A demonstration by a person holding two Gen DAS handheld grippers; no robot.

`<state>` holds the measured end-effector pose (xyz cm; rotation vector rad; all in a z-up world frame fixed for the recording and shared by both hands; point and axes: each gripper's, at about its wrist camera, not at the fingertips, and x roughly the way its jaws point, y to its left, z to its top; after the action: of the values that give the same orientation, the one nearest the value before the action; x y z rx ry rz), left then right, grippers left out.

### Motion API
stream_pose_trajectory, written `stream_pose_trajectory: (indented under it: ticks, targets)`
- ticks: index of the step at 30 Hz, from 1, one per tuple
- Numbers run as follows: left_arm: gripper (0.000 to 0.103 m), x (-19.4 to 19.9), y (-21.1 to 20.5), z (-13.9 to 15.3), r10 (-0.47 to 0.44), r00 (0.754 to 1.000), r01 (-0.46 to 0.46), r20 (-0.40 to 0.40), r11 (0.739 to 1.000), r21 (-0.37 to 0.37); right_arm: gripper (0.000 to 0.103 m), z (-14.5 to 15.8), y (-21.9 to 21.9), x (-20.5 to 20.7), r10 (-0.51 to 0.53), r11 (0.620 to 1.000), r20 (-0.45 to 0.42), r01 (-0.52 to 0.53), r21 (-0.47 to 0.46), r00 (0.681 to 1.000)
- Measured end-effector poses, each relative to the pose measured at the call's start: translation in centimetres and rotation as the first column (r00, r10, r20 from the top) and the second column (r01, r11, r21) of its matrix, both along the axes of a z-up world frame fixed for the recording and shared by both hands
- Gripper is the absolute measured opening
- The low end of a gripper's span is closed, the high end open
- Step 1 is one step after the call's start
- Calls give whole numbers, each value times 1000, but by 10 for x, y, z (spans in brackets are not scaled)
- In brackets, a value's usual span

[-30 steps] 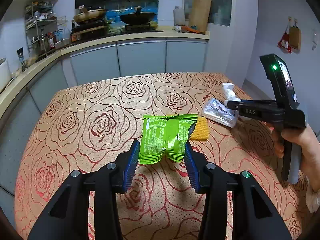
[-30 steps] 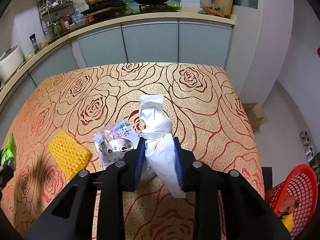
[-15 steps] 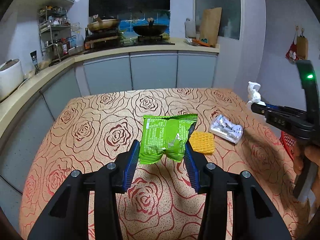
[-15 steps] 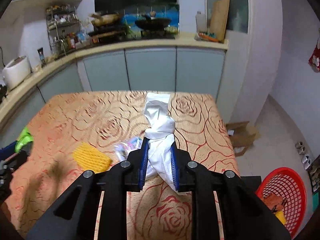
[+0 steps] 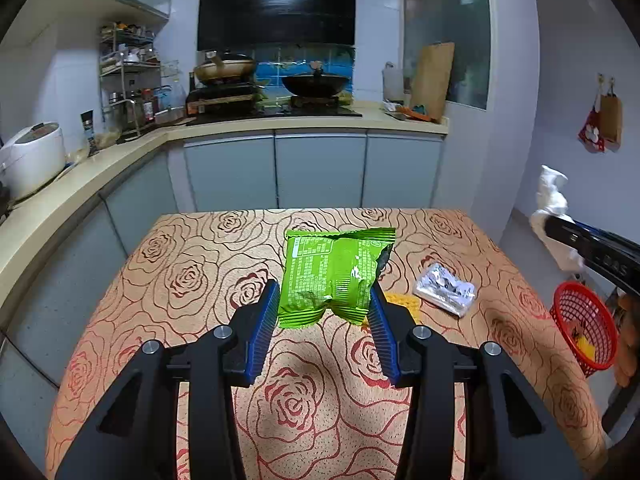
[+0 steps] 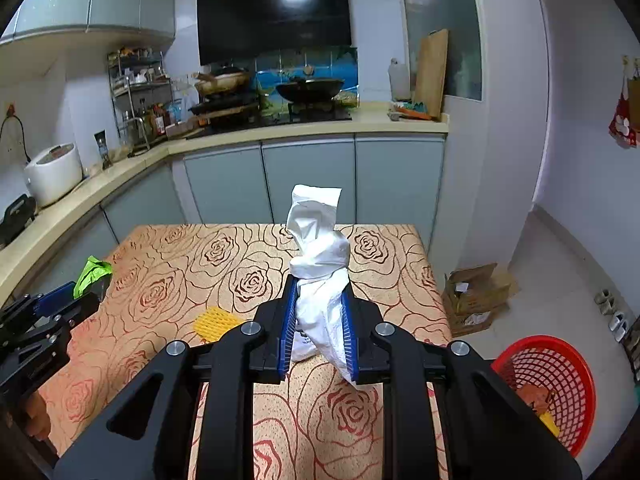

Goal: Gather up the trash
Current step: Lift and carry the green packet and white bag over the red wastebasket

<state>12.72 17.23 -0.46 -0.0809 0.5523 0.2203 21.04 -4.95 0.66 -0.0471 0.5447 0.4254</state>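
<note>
My left gripper (image 5: 324, 304) is shut on a green snack wrapper (image 5: 334, 272) and holds it above the table. The right gripper (image 6: 318, 304) is shut on a crumpled white tissue (image 6: 318, 240), also lifted off the cloth. That tissue (image 5: 552, 204) and the right gripper's black body show at the right edge of the left wrist view. The left gripper with the green wrapper (image 6: 93, 274) appears at the left of the right wrist view. A silver foil wrapper (image 5: 444, 290) and a yellow foam net (image 6: 216, 322) lie on the table. A red basket (image 6: 548, 384) stands on the floor at the right.
The table (image 5: 192, 280) wears a rose-patterned cloth. A cardboard box (image 6: 476, 300) sits on the floor past the table's right corner, shoes (image 6: 614, 312) beyond it. Counters with cabinets (image 5: 320, 168) run behind and to the left. The red basket (image 5: 582, 330) holds some trash.
Both grippers have risen with their loads. The right one lifted the tissue off the table and swung right, bringing the red basket more into view.
</note>
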Motion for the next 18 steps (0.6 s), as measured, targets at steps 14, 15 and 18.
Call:
stream_pose_trajectory:
  ticks: [14, 15, 18]
  targets:
    - [42, -5, -26, 23, -29, 998, 29, 53, 1000, 5, 21, 13, -47, -26, -73, 997, 43, 72, 30, 996]
    - [42, -4, -29, 24, -34, 998, 34, 54, 999, 5, 21, 14, -52, -27, -79, 996, 45, 78, 33, 996]
    - [42, -1, -39, 27, -57, 997, 56, 58, 998, 8, 21, 17, -64, -31, -101, 994, 51, 100, 38, 994]
